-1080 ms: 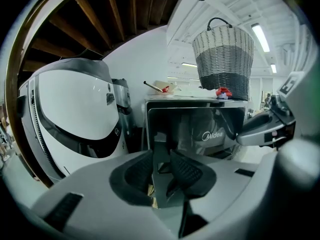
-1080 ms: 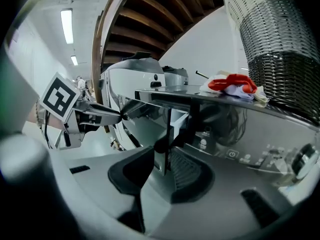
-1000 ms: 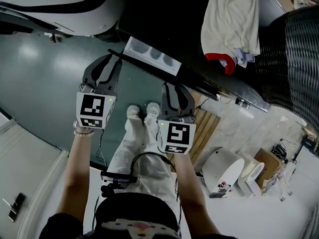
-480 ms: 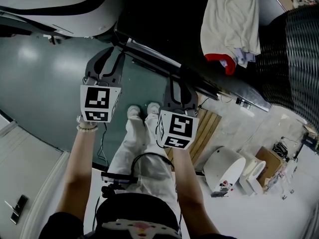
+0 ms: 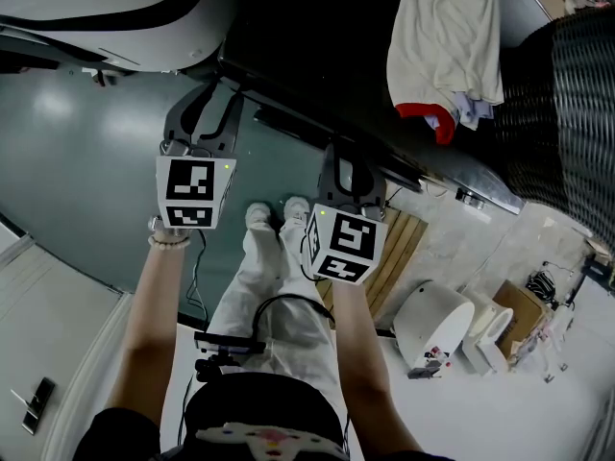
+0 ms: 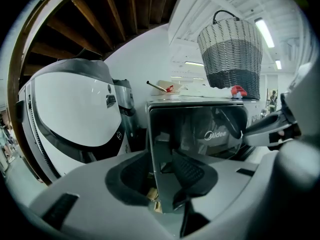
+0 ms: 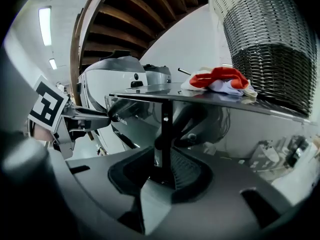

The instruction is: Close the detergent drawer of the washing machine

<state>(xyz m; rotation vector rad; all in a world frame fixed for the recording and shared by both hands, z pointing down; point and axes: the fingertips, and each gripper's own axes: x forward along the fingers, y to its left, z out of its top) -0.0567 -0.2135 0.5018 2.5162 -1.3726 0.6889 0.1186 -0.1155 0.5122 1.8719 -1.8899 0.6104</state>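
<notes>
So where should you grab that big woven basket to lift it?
By the thin dark handle arching over its rim, coming down from above. The basket stands upright on the washing machine, and its woven body is far too wide to pinch. The handle is the only slim part.

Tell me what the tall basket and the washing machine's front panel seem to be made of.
Basket: woven wicker or plastic strands, matt, by its ribbed weave.
Front panel: probably glossy dark plastic or glass; it gives mirror-like reflections.
</notes>
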